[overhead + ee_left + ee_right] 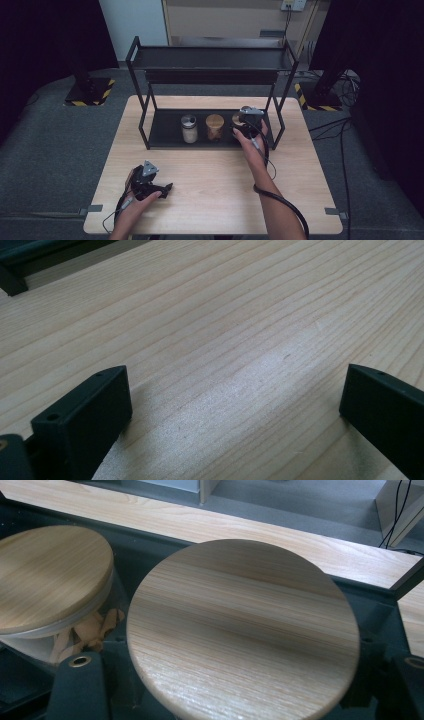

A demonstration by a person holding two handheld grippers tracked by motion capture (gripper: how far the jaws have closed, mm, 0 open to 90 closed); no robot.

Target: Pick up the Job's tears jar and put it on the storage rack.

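A black two-tier rack stands at the back of the wooden table. Three jars sit in a row on its lower shelf. The right-hand jar has a round wooden lid, and my right gripper is shut on this jar, one jaw on each side below the lid. Beside it stands a second wooden-lidded jar with pale pieces inside. My left gripper rests on the table near the front left, open, with bare wood between its jaws.
A silver-lidded jar with white contents stands leftmost on the shelf. The rack's upper shelf overhangs the jars. Rack posts flank the shelf. Cables trail from both grippers across the table.
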